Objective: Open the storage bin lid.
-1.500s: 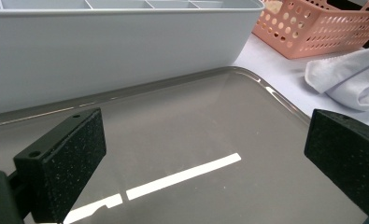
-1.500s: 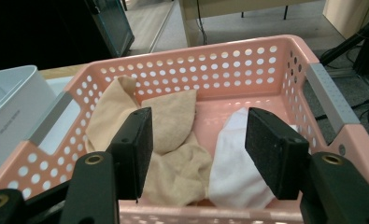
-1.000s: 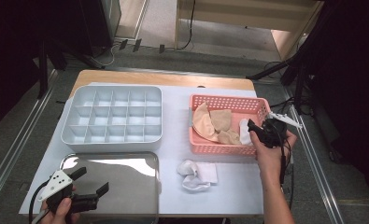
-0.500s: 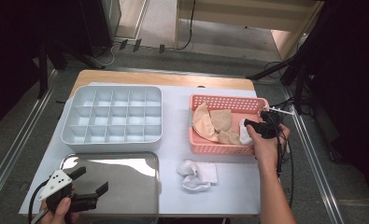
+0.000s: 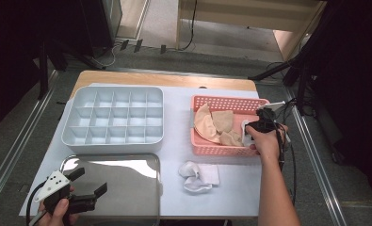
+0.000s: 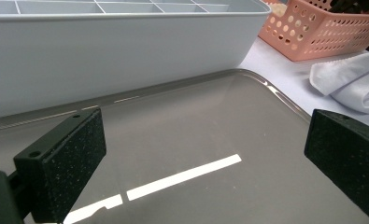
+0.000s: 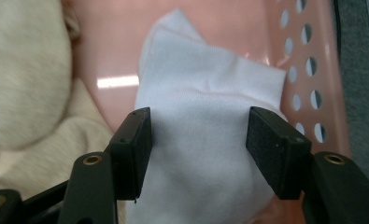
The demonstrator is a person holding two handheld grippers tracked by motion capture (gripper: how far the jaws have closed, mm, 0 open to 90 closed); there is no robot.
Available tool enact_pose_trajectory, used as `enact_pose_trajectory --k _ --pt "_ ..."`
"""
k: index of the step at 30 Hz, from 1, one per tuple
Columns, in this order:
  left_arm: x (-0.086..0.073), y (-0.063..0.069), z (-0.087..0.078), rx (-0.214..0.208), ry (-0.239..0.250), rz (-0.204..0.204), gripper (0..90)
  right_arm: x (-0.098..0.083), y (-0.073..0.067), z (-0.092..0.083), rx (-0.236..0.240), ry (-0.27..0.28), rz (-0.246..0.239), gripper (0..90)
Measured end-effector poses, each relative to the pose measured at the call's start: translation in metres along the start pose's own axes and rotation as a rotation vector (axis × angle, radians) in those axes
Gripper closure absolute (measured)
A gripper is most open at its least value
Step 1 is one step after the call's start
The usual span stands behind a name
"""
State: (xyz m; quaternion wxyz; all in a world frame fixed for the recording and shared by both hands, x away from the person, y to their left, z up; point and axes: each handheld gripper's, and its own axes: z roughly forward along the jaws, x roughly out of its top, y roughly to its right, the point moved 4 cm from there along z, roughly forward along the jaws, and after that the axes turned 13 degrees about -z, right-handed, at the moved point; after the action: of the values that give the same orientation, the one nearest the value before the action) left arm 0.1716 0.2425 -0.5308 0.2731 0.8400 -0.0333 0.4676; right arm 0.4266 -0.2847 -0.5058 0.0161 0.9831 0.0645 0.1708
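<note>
Straddling a half-hidden white sock (image 7: pixel 205 140) in the pink basket (image 7: pixel 308 70), the right gripper's (image 7: pixel 198 144) jaws stand apart.

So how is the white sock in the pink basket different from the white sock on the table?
The white sock in the basket lies flat and spread out; the white sock on the table is crumpled. The basket one sits between the right gripper's jaws; the table one lies alone beside the metal tray. Both are white.

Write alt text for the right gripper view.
Two black fingers of the right gripper stand apart over a white sock lying in a pink perforated basket, not yet pressing it. Beige socks lie to its left in the frame.
</note>
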Motion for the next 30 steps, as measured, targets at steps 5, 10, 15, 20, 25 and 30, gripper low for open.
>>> enact_pose_trajectory --k 5,10,15,20,25,30 --pt "0.000 0.000 -0.001 0.000 0.000 0.003 0.0 0.002 -0.001 0.002 -0.054 -0.026 -0.054 84.2" --pt "0.002 -0.003 -0.001 0.002 0.004 -0.005 0.0 0.004 -0.003 -0.009 -0.027 0.064 -0.079 89.3" --pt "0.001 -0.002 -0.001 0.002 0.000 0.001 0.0 0.018 -0.006 -0.025 0.051 0.276 -0.072 88.7" --pt "0.001 -0.002 -0.001 0.007 0.001 -0.004 0.0 0.024 -0.012 0.002 0.164 0.136 -0.085 65.5" --pt "0.001 -0.005 -0.002 0.011 0.001 -0.003 0.0 0.033 -0.014 0.004 0.106 0.107 -0.108 33.4" --pt "0.001 -0.003 -0.002 0.008 0.004 -0.002 0.0 0.036 -0.011 0.016 0.060 0.052 -0.080 20.6"
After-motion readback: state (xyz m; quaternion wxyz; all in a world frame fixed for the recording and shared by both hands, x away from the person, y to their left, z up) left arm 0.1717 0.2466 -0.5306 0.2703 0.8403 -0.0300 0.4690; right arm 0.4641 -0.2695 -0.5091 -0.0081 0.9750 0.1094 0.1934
